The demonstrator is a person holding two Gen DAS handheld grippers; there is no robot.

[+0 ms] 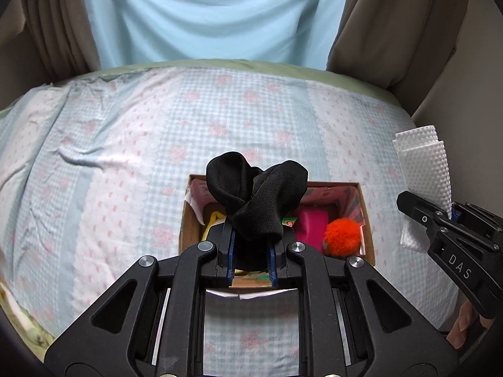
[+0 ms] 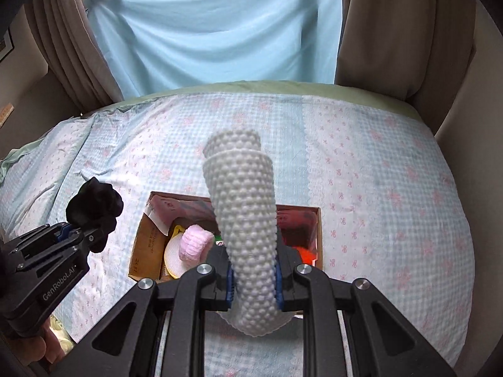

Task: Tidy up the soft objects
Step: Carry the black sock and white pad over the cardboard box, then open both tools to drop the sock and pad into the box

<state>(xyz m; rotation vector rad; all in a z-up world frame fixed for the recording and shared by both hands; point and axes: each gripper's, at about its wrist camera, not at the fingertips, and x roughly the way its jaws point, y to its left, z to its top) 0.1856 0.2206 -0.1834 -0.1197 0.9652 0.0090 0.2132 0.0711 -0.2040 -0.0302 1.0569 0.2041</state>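
My left gripper is shut on a black sock and holds it above an open cardboard box on the bed. My right gripper is shut on a white dimpled cloth, held upright over the same box. Each gripper shows in the other's view: the right gripper with the white cloth at the right, the left gripper with the black sock at the left. Inside the box lie an orange pompom, a magenta item, a pink fluffy item and a yellow-rimmed item.
The box sits on a bed with a pale blue checked sheet patterned with pink flowers. A light blue cloth hangs behind the bed between brown curtains. A wall stands to the right.
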